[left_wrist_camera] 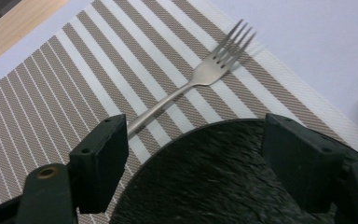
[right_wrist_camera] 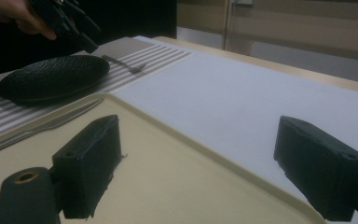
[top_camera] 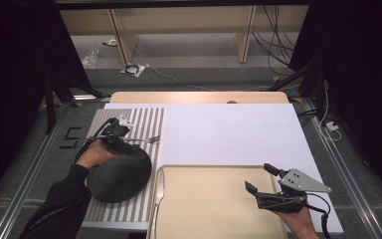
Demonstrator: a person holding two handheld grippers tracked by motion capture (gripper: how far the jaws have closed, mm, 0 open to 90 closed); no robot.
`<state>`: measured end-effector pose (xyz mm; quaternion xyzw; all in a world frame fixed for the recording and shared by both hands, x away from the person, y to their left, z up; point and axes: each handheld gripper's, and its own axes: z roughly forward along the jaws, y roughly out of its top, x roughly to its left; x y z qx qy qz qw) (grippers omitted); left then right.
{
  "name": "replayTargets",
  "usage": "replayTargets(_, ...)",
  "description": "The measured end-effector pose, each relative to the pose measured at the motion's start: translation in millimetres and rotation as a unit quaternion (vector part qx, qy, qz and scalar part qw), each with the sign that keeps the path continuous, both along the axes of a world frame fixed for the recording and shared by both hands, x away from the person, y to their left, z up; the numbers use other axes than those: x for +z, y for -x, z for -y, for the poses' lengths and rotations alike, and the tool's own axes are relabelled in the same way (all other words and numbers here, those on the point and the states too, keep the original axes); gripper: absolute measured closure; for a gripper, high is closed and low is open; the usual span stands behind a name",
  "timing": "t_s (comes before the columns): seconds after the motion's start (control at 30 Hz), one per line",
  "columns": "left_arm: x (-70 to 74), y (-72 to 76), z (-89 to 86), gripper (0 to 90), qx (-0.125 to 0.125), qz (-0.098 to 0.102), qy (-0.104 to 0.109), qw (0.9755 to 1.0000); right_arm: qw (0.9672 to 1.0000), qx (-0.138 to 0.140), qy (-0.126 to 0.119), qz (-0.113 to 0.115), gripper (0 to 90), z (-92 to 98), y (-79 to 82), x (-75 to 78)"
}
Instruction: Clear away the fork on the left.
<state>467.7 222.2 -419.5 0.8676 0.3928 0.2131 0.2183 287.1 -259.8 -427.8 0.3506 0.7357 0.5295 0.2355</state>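
A silver fork (left_wrist_camera: 191,84) lies on the striped placemat (left_wrist_camera: 74,84), tines pointing away, just beyond the rim of a black textured plate (left_wrist_camera: 214,182). My left gripper (left_wrist_camera: 200,158) hangs open over the plate's far edge, and the fork's handle ends by its left jaw. From above, the left gripper (top_camera: 122,142) sits between the plate (top_camera: 119,177) and the fork (top_camera: 148,140). My right gripper (top_camera: 260,178) is open and empty over the right part of the beige tray (top_camera: 204,214). A knife (top_camera: 158,196) rests along the tray's left edge.
A white sheet (top_camera: 229,134) covers the table beyond the tray, with a wooden edge (top_camera: 199,97) at the back. In the right gripper view, the tray (right_wrist_camera: 168,177), knife (right_wrist_camera: 51,123), plate (right_wrist_camera: 51,77) and fork (right_wrist_camera: 126,65) lie ahead and to the left.
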Motion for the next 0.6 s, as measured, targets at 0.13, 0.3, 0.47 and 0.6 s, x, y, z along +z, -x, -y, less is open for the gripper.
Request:
replayTargets(0.13, -1.8, -11.4, 0.3, 23.6, 0.0, -0.006, -0.007, 1.0, 1.0, 0.001, 0.0, 0.0, 15.6, -0.1, 0.0, 0.0)
replayTargets(0.3, -6.7, -26.3, 0.9, 24.4, -0.001, -0.022, -0.019, 0.9996, 1.0, 0.001, -0.001, -0.002, 15.6, 0.0, -0.1, -0.2)
replayTargets(0.47, -11.7, -41.5, 0.2, 25.0, 0.003, -0.047, -0.029, 0.9985, 1.0, 0.001, -0.002, -0.003, 15.6, -0.1, -0.9, -0.9)
replayTargets(0.6, -15.7, -53.4, 2.2, 25.9, 0.009, -0.063, -0.037, 0.9973, 1.0, 0.0, -0.004, -0.004, 15.7, 1.2, -1.5, -0.9)
